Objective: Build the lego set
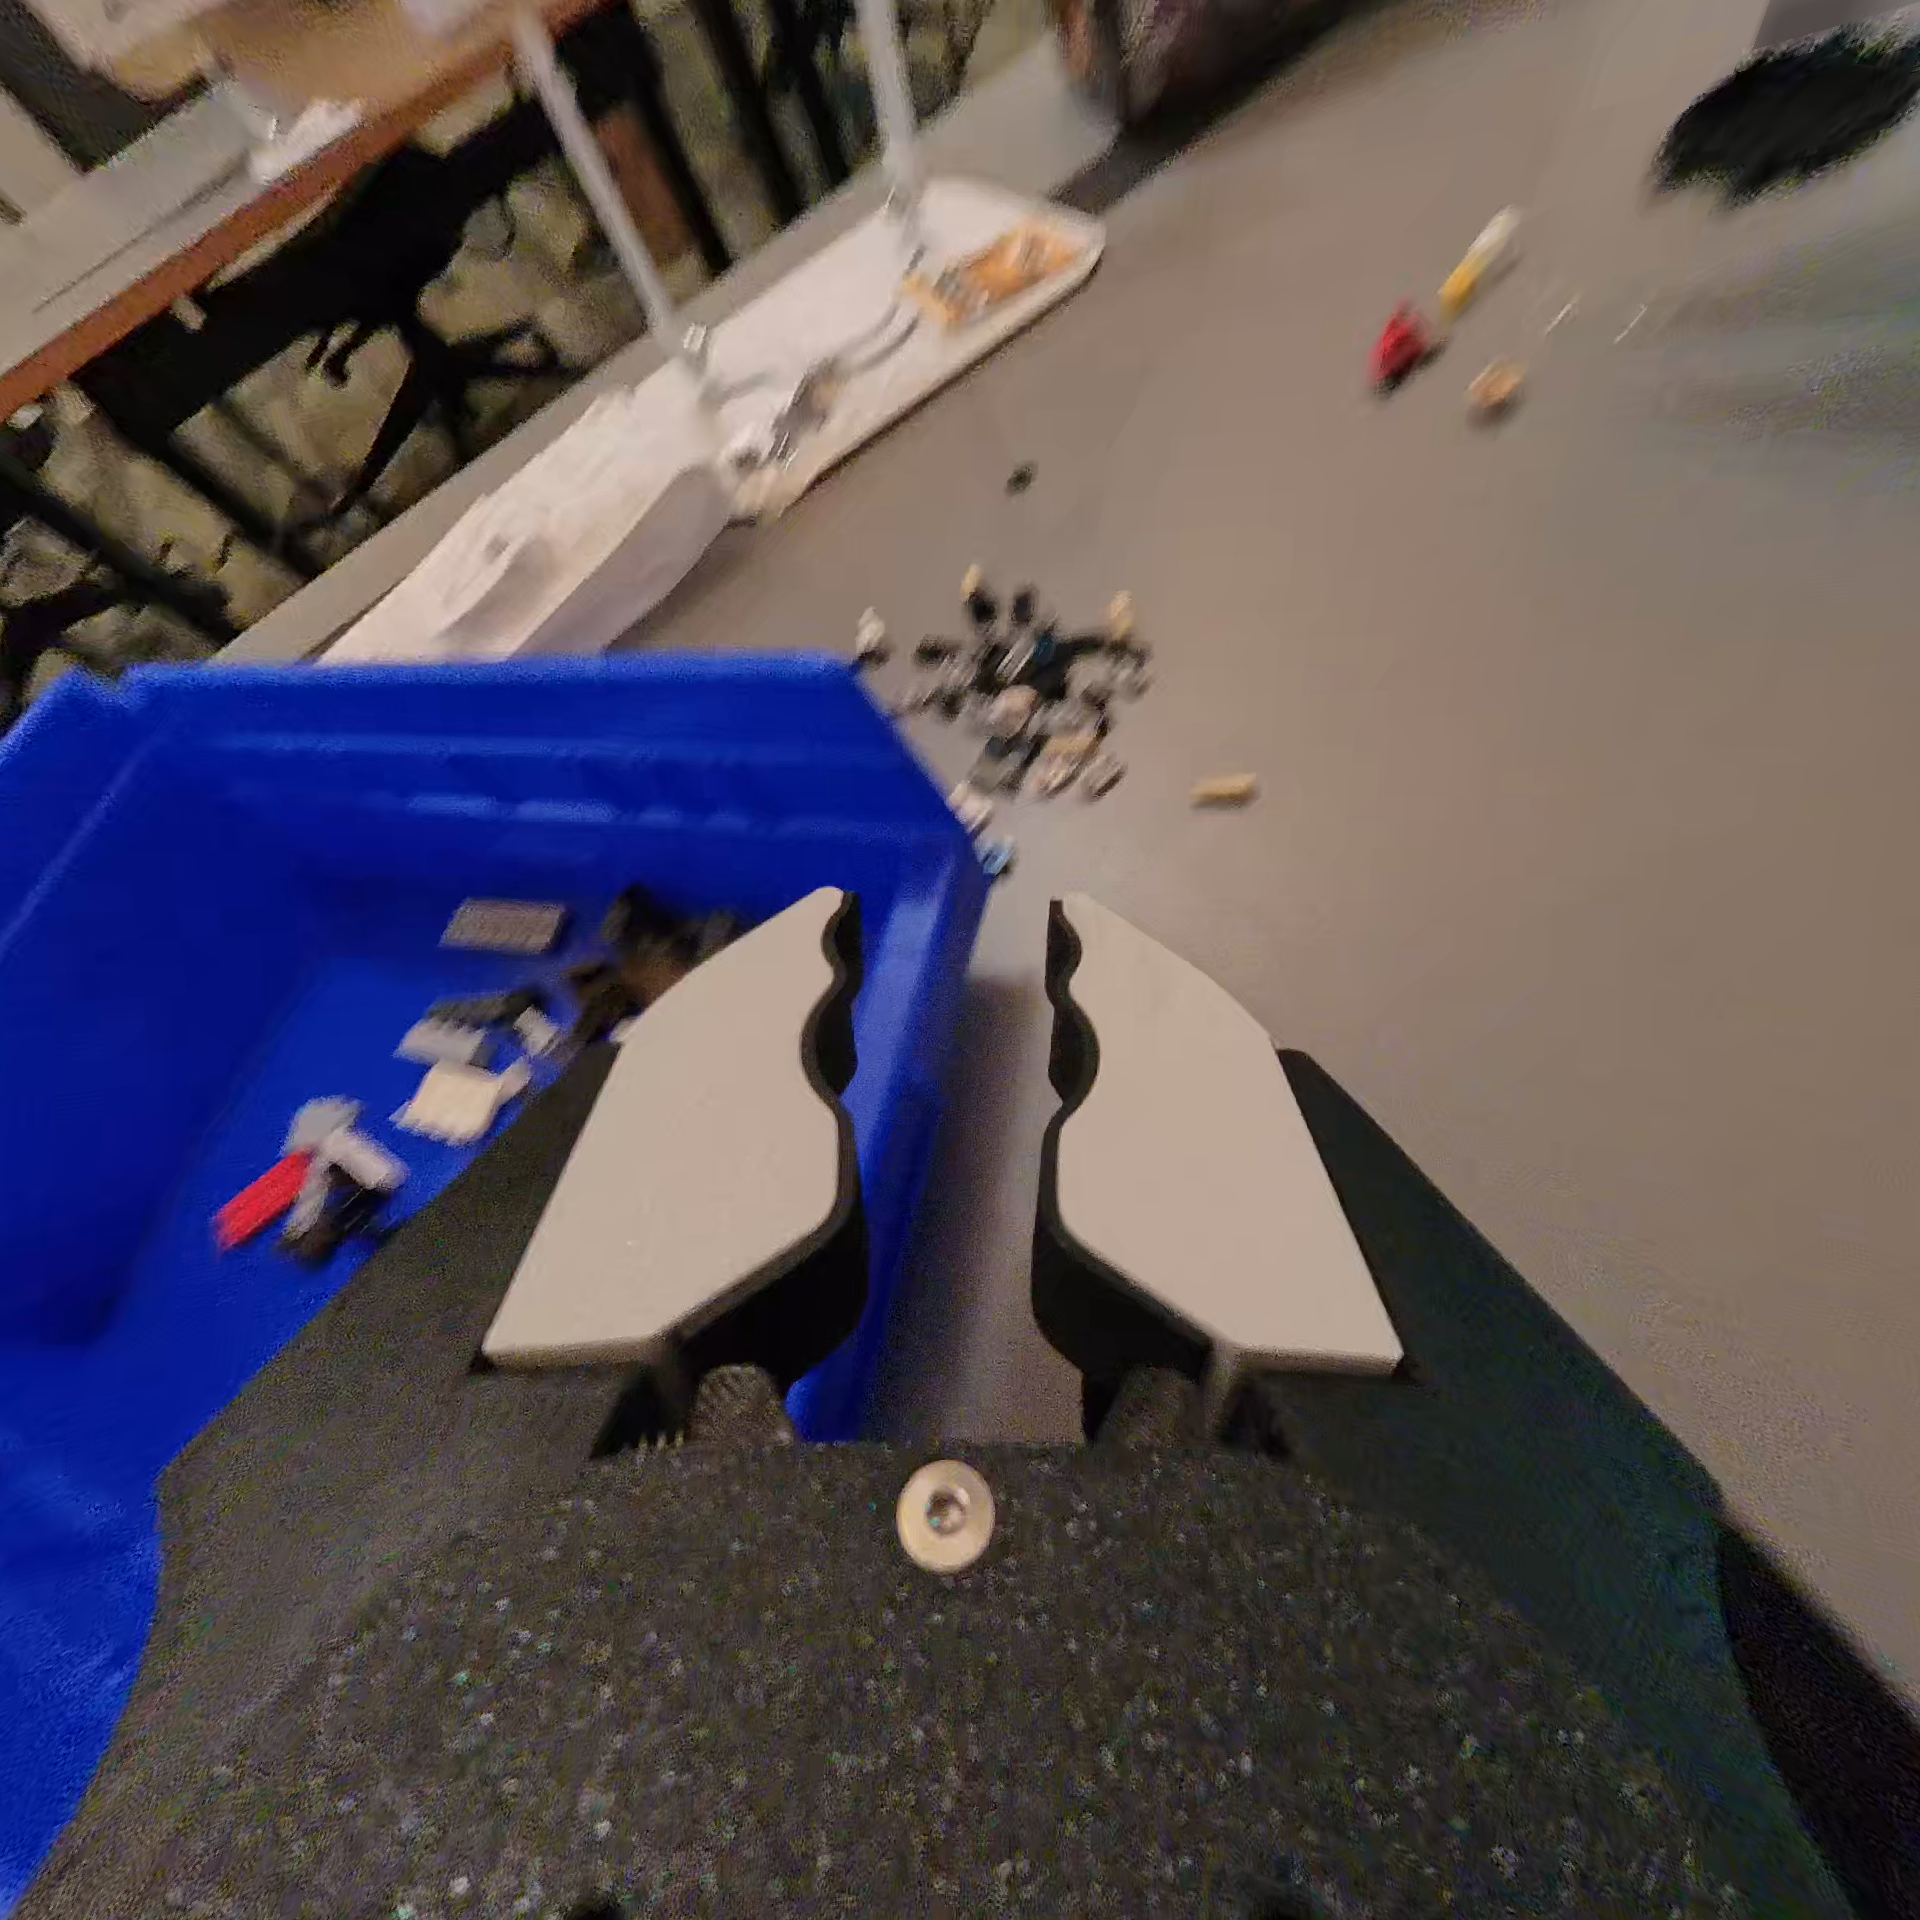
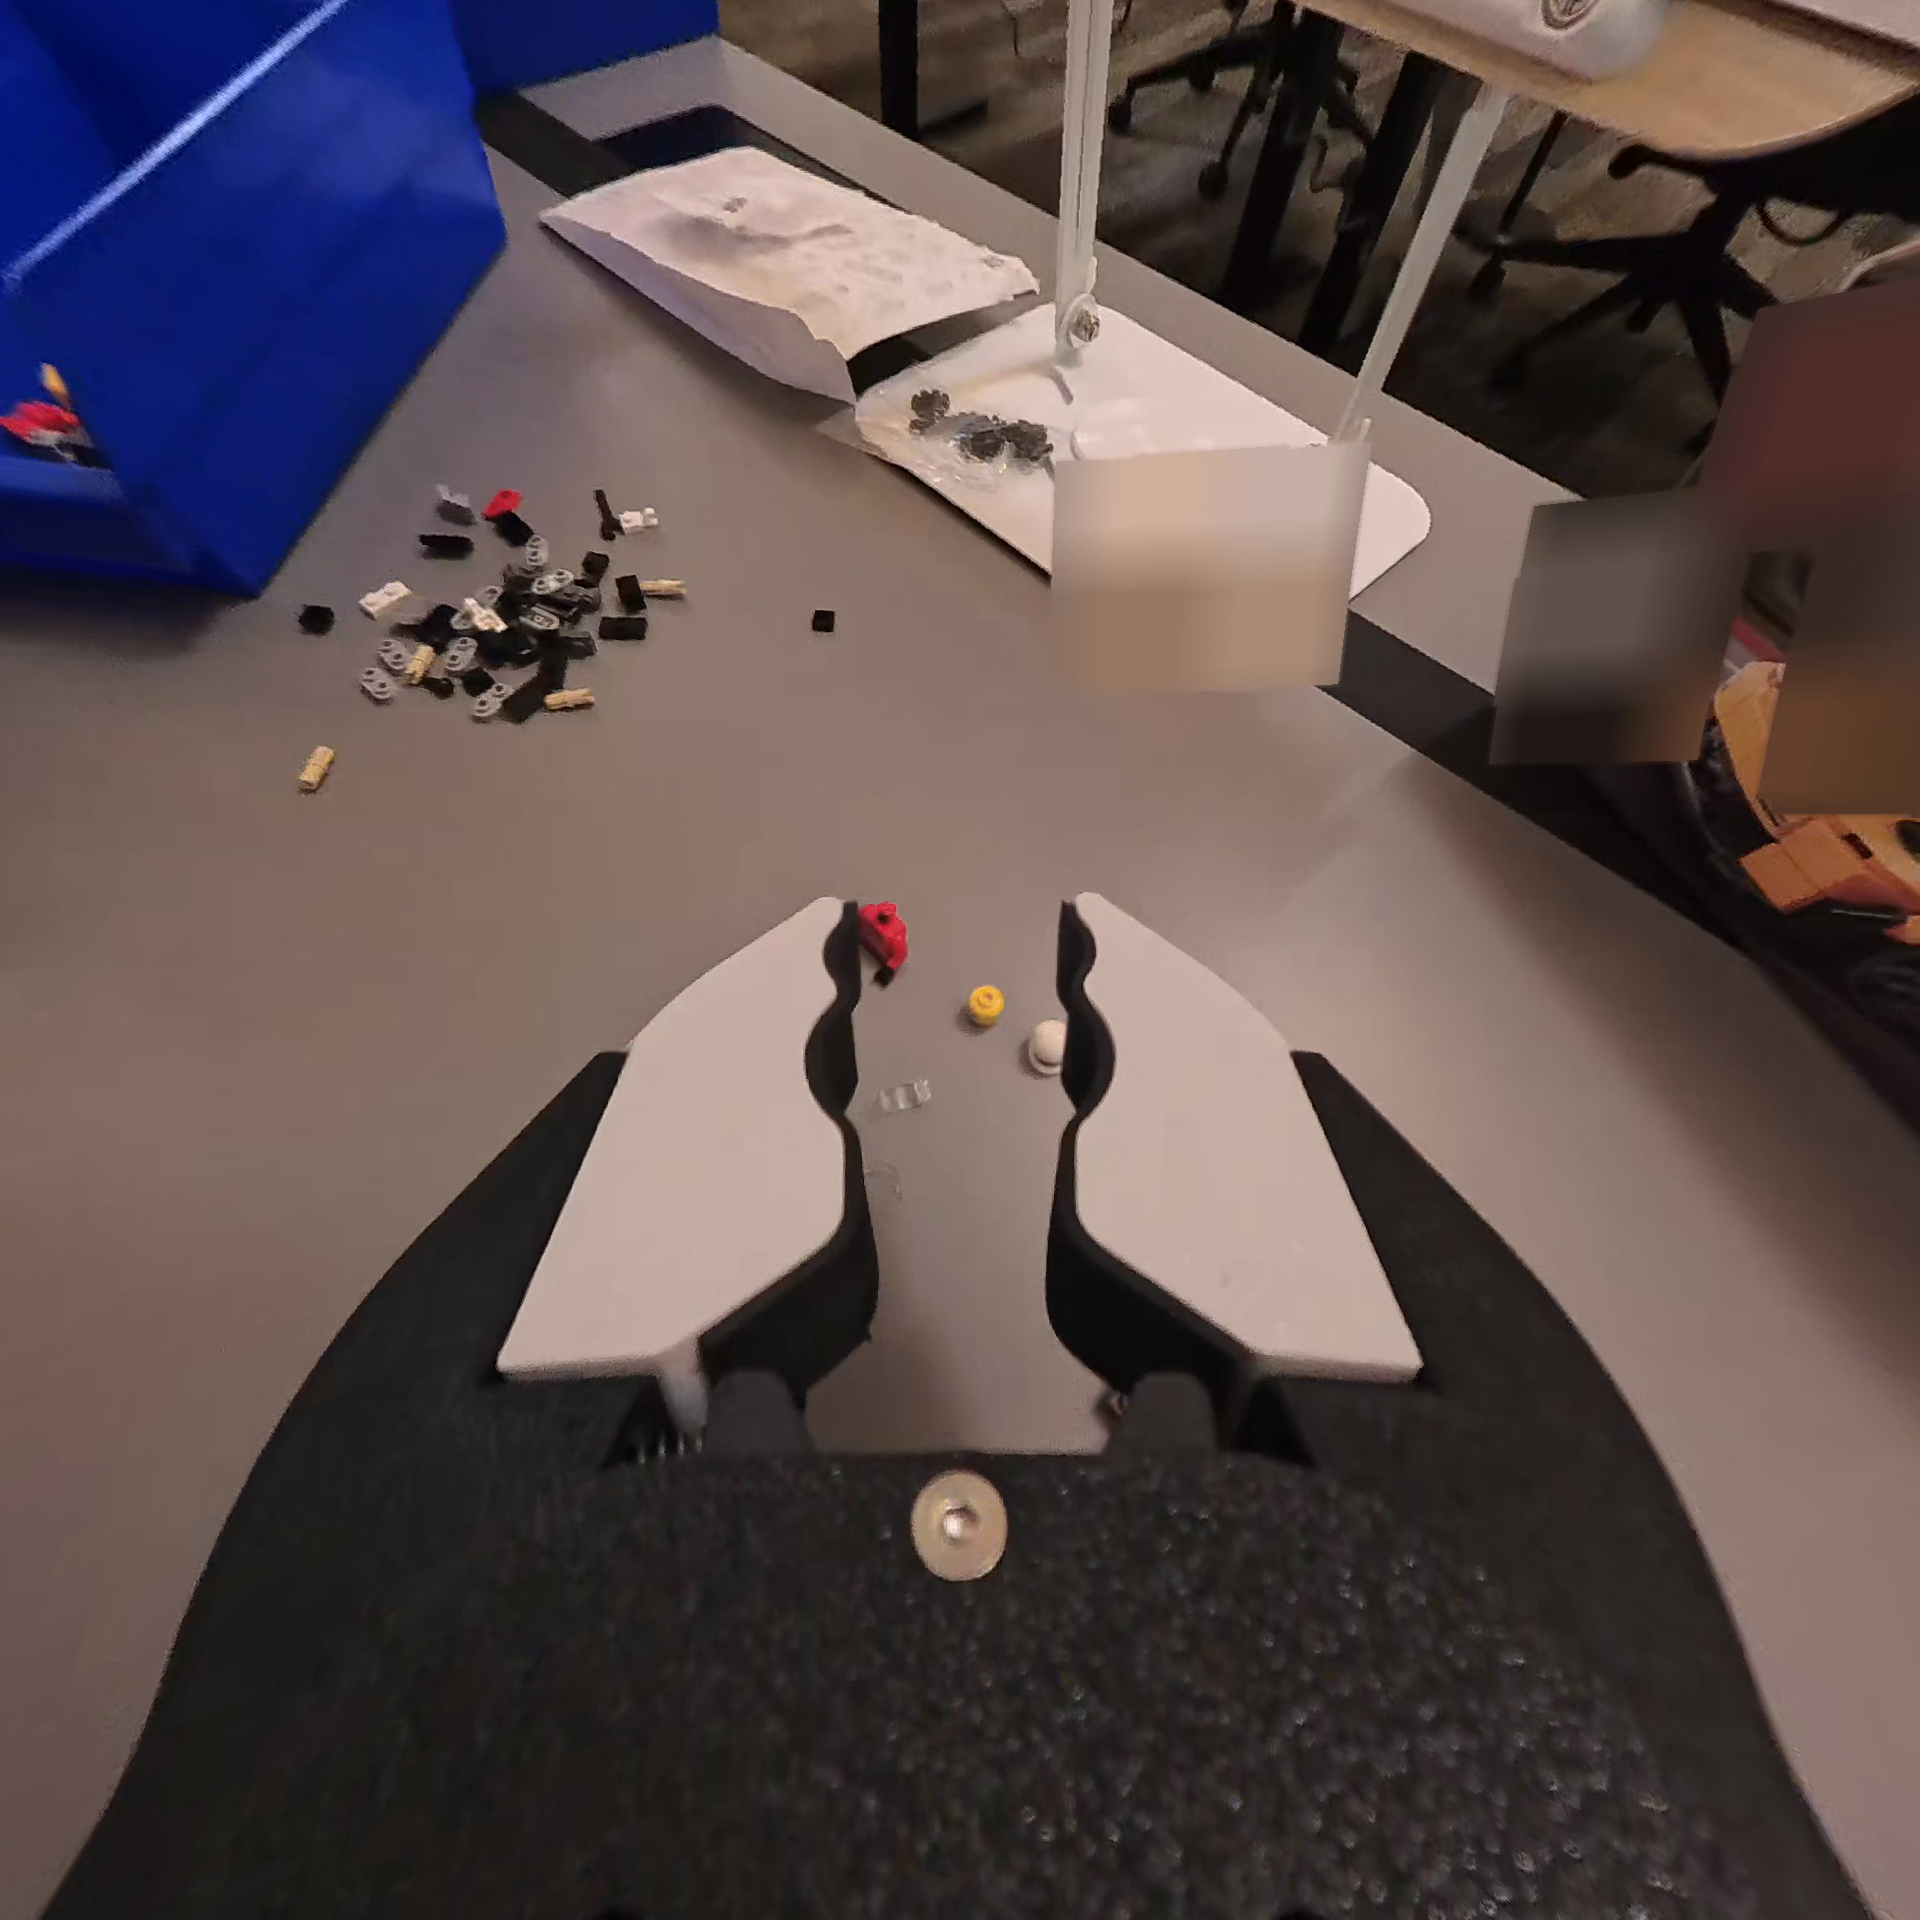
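My left gripper is open and empty, held over the right wall of a blue bin. The bin holds loose lego pieces, grey, white, black and red. A pile of small black, grey and tan pieces lies on the grey table beyond the bin; it also shows in the right wrist view. My right gripper is open and empty above the table. Between its fingers lie a red piece, a yellow round piece, a white round piece and a clear piece.
A torn white paper bag and a clear bag of black parts lie by a white lamp base at the table's far edge. A single tan pin and a black piece lie apart. An orange toy vehicle sits off the table's right. There is about 30 cm between the tips of the two grippers. The single tan pin lies around 12 cm away from my left fingertips. The left camera catches it too, in the left wrist view.
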The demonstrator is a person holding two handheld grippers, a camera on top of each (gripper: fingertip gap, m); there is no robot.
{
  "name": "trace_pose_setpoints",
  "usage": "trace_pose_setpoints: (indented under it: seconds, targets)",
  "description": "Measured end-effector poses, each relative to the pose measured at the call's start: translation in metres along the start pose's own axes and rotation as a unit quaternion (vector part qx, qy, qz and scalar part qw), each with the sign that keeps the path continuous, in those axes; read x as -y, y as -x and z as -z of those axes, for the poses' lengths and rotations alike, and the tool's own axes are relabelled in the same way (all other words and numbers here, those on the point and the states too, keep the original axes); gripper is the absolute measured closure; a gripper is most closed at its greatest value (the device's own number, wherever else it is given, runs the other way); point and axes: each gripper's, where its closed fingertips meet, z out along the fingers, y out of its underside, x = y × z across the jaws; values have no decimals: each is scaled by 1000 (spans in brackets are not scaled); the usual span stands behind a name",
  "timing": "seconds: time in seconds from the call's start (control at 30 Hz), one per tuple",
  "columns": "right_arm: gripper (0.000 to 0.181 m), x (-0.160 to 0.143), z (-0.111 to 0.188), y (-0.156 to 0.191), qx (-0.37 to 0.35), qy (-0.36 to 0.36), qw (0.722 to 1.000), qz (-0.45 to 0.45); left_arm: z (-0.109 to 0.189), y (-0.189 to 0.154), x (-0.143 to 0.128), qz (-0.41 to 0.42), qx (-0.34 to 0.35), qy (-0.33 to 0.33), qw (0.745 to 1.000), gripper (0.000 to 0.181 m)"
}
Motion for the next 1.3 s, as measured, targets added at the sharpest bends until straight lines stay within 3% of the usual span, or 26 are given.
trace_pose_setpoints:
  seconds: [0.17,0.23,0.37,0.53,0.67,0.77,0.83,0.93,1.13,1.3]
  targets:
    - [146,-9,11,8,10,-21,1000,-3,4,22,-67,-54,8,213,976,128]
    - [147,-12,13,10,16,-26,1000,-7,2,30,-79,-90,28,259,961,134]
    - [148,-17,19,11,22,-38,999,-14,-5,24,-93,-108,-1,306,946,153]
    - [151,-22,31,6,25,-48,998,-23,9,19,-86,-117,-31,305,945,153]
    - [152,-23,36,4,31,-60,997,-33,57,14,-40,-74,-112,258,957,153]
    - [153,-21,37,6,42,-70,996,-40,87,40,-3,-53,-129,226,964,150]
    - [153,-20,36,9,50,-74,995,-42,93,63,8,-46,-129,218,966,149]
    - [153,-18,38,12,52,-76,995,-37,86,77,2,-34,-134,237,962,149]
    - [154,-17,47,10,42,-83,995,-37,86,34,-10,-66,-161,226,959,150]
    - [154,-16,45,12,45,-83,995,-35,75,12,-29,-75,-144,230,960,152]
